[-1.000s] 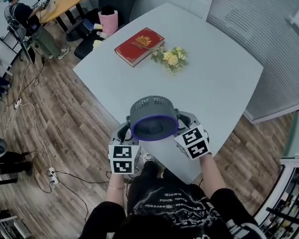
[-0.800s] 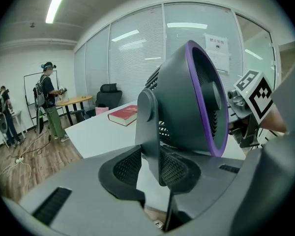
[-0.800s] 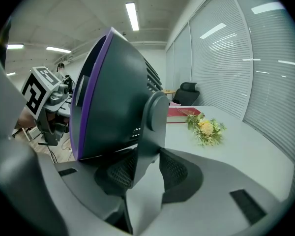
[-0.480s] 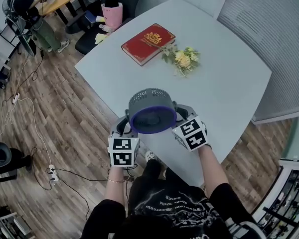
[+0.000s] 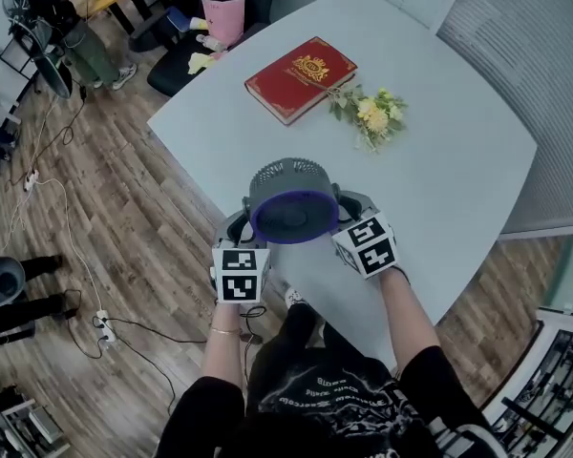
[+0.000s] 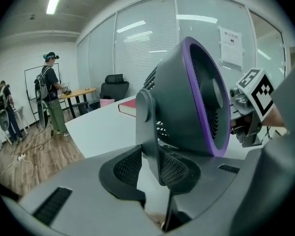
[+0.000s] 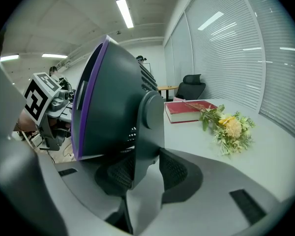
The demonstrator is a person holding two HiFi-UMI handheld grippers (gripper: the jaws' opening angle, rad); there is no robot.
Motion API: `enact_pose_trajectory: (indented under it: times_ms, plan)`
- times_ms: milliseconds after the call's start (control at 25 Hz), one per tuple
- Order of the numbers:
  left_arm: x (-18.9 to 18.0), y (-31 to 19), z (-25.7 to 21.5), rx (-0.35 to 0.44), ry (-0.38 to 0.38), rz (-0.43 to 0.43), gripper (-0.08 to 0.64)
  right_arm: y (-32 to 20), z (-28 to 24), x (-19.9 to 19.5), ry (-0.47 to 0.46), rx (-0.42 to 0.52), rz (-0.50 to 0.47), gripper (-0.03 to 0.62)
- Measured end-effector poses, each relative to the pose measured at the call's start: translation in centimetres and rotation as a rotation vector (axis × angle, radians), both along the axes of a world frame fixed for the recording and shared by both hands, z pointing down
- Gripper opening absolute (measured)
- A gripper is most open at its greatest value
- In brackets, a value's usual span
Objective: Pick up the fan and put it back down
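Head view: fan [image 5: 291, 201] between left gripper [image 5: 237, 235], right gripper [image 5: 356, 213].

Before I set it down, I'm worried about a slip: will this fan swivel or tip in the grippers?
Likely rigid: the fan looks like hard plastic. Its head may swivel, since the left gripper and right gripper clamp only the stand's side arms, at round pivots. Gripped both sides, it probably won't tip.

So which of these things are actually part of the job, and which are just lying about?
In the job: dark grey fan with a purple rim; left gripper and right gripper, each clamped on one of its side arms.
Lying about: red hardback book; bunch of yellow flowers, both on the pale table.
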State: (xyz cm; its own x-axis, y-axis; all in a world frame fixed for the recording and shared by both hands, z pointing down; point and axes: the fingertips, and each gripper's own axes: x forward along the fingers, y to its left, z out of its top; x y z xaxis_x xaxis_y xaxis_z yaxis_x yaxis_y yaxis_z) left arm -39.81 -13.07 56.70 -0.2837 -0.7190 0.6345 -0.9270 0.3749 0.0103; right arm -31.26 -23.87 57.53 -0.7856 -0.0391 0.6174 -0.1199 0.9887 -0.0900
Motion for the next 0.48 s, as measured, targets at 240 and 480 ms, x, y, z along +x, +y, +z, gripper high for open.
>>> enact_pose_trajectory:
  times_ms: [240, 480]
  plan:
    - [-2.2, -1.4, 2.4, -0.014, 0.025, -0.003, 0.097, -1.4, 2.5, -2.2, 0.011, -0.018, 0.001, 0.135]
    - [-4.5, -2.8, 3.7, -0.003, 0.032, -0.015, 0.097, -3.0, 3.7, -4.7, 0.016, -0.006, -0.012, 0.135]
